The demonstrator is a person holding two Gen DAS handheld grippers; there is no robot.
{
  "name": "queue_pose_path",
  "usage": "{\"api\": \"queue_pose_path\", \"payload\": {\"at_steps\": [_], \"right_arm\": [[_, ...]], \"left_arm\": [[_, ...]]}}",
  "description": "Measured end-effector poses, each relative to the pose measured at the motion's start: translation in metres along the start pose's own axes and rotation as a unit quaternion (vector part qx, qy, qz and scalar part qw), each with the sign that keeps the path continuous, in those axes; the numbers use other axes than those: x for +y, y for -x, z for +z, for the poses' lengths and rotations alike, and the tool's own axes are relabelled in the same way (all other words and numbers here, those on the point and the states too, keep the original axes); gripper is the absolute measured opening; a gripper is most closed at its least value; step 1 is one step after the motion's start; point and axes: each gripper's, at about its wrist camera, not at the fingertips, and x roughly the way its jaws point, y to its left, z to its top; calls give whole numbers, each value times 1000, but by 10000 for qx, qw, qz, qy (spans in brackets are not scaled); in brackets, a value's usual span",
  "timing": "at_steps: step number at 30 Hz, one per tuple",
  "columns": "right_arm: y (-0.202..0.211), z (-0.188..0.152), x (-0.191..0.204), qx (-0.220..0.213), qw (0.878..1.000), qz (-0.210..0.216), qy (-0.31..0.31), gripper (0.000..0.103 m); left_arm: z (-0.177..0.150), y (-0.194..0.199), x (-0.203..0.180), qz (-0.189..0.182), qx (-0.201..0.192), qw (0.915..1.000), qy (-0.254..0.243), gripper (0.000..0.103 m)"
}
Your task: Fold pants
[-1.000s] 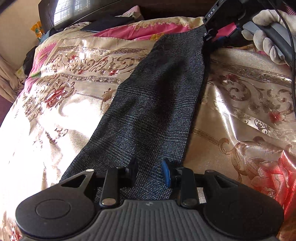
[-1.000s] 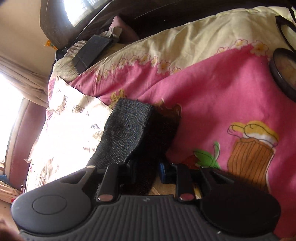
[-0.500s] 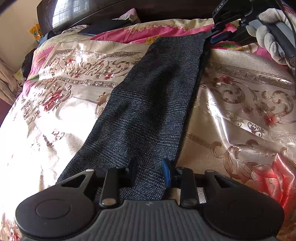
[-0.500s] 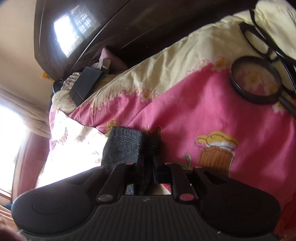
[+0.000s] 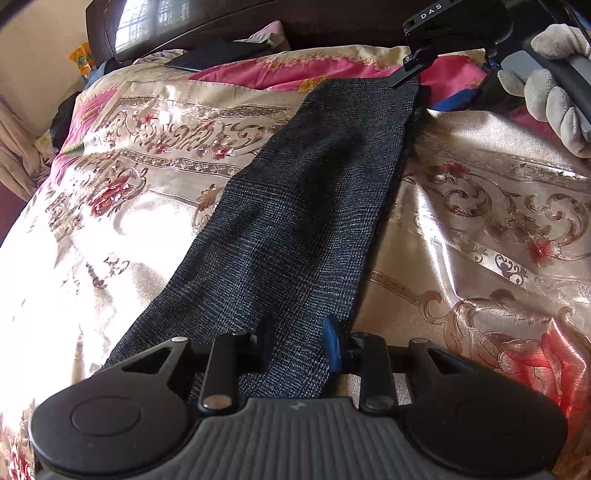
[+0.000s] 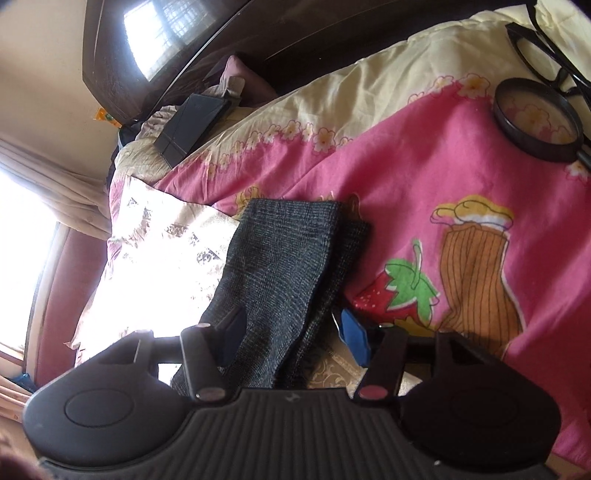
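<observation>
Dark grey checked pants (image 5: 303,221) lie folded lengthwise as a long strip on the gold floral bedspread (image 5: 129,206). My left gripper (image 5: 297,345) is at the near end, fingers closed on the fabric. My right gripper (image 5: 424,79) is at the far end of the strip, held by a gloved hand. In the right wrist view the right gripper (image 6: 291,332) is open, its fingers spread on either side of the pants end (image 6: 280,266), which rests at the edge of a pink cartoon blanket (image 6: 424,206).
A dark wooden headboard (image 5: 332,22) is behind the bed. A black flat case (image 6: 192,127) lies by the pillows. A magnifying glass (image 6: 537,122) and black spectacles (image 6: 543,48) lie on the pink blanket at right. A curtain (image 6: 66,184) and window are at left.
My right gripper has opened and let go of the far end of the pants, which now lies on the bed. My left gripper has kept its hold on the near end.
</observation>
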Motion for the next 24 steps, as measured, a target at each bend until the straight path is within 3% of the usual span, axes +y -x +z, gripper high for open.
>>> {"api": "queue_pose_path", "payload": {"at_steps": [5, 7, 9, 12, 15, 18, 24], "right_arm": [[-4, -3, 10, 95, 9997, -200, 43, 51], [8, -5, 18, -119, 9994, -215, 243, 51], [22, -7, 24, -212, 9994, -54, 286, 51], [26, -17, 30, -9, 9997, 54, 238, 50], [9, -23, 31, -3, 9983, -292, 495, 49], [-13, -22, 13, 227, 9982, -556, -6, 46], [-26, -14, 1, 113, 9992, 14, -371, 46]], "left_arm": [[-1, 1, 1, 61, -24, 10000, -32, 45], [-2, 1, 4, 70, -29, 10000, 30, 45], [-3, -1, 6, 68, -1, 9999, 124, 45], [-3, -3, 6, 62, 12, 9998, 170, 45], [-3, -1, 5, 53, -40, 9999, 83, 45], [-4, 0, 4, 73, -76, 9999, 23, 45], [-3, -7, 7, 40, -65, 9996, 254, 45]]}}
